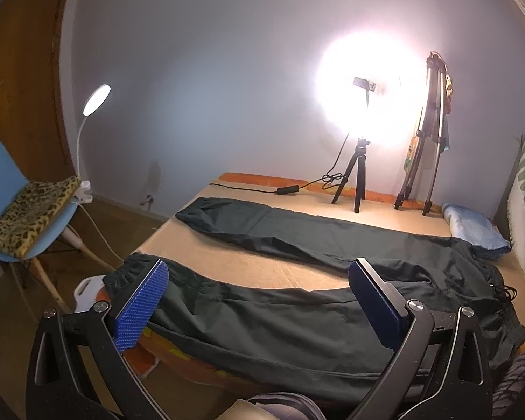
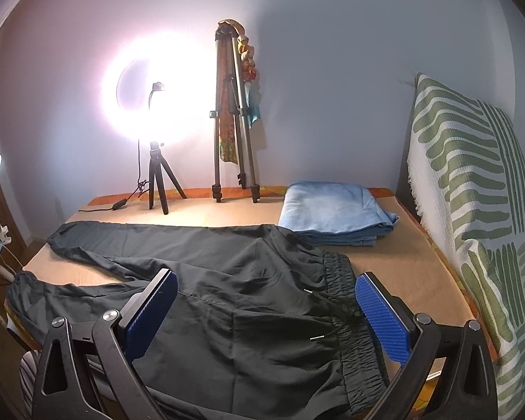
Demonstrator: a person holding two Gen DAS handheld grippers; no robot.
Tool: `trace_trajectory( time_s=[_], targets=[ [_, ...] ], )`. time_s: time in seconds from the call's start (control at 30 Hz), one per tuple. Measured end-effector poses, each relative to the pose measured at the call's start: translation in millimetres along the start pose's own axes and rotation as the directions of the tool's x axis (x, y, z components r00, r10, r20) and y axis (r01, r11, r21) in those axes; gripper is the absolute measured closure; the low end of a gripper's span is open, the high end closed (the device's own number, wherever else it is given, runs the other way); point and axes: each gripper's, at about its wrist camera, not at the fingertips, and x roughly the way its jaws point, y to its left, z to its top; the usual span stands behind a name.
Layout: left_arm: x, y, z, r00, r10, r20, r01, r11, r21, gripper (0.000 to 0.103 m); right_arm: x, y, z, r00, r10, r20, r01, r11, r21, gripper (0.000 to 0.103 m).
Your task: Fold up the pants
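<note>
On the bed (image 1: 227, 262): pants (image 2: 227, 280) flat, legs splayed; left gripper (image 1: 259, 301) and right gripper (image 2: 266, 311) both spread, holding nothing; risk: slick fabric bunching or slipping from a shallow pinch

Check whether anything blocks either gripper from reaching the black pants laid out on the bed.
Nothing visible does. The left gripper and right gripper hang open just above the pants. The folded blue cloth lies beyond the waistband, out of the way.
</note>
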Motion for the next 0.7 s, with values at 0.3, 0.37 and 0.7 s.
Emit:
trace_trajectory(
  time_s=[0.3, 0.37, 0.7],
  targets=[
    [0.1, -2.6, 1.8, 1.0, 0.014, 0.001, -0.014, 1.0, -0.003, 0.0, 1.7, -1.9, -1.4, 1.0, 0.001, -0.005, -0.001, 1.0, -0.001, 0.0],
    [0.6, -1.3, 2.4, 1.0, 0.015, 0.002, -0.015, 1.0, -0.008, 0.0, 1.5, -2.0, -1.5, 1.0, 0.003, -0.004, -0.003, 1.0, 0.0, 0.0],
    [9.6, 3.8, 0.9, 1.0, -0.008, -0.022, 0.008, 1.0, -0.024, 0.001, 3.7, -1.5, -1.2, 1.0, 0.011, -0.001, -0.011, 1.0, -0.003, 0.0]
  ],
)
